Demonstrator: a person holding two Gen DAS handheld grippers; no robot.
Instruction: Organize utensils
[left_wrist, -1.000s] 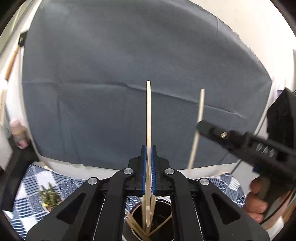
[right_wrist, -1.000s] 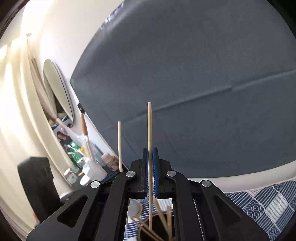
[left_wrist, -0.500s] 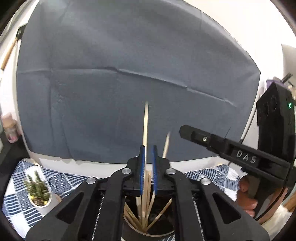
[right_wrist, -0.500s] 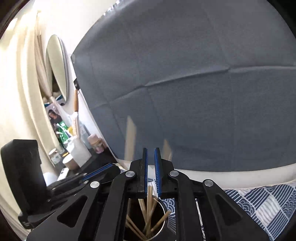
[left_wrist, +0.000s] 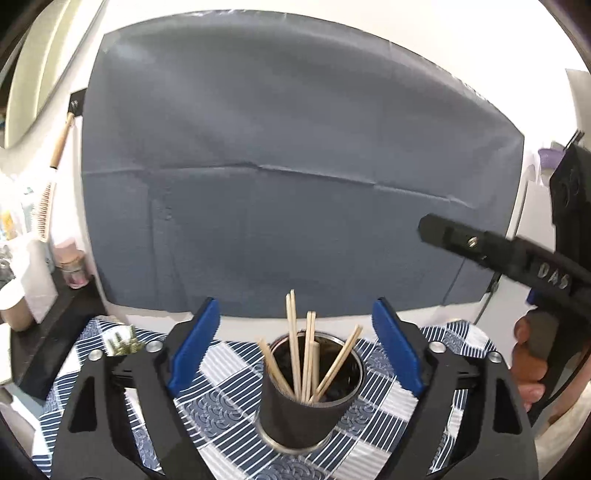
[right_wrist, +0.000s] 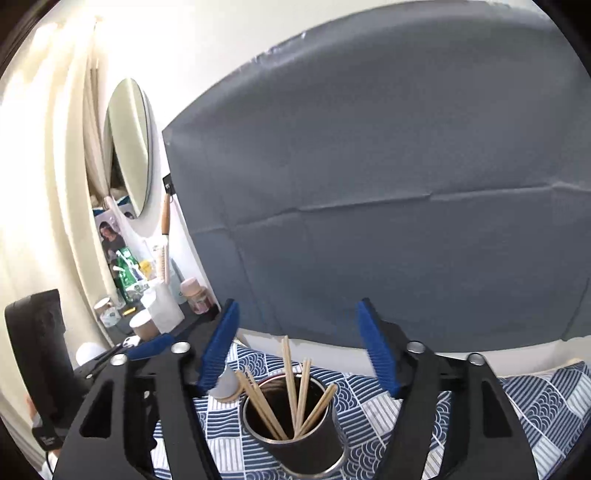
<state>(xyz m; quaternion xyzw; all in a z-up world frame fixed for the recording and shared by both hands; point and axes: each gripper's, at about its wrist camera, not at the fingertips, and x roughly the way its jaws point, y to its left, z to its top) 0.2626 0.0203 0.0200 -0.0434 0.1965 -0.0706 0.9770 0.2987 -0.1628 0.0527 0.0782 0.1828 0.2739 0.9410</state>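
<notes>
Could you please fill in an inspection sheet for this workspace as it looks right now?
Surface: blue-and-white patterned tablecloth covers the table.
Job's things: wooden chopsticks stand loose in the dark metal cup.
Clutter: small cactus pot; bottles and jars on a side shelf.
Grippers: left gripper open, empty, above the cup; right gripper open, empty.
Cables: nothing seen.
Surroundings: grey cloth backdrop, oval mirror, hanging brush.
</notes>
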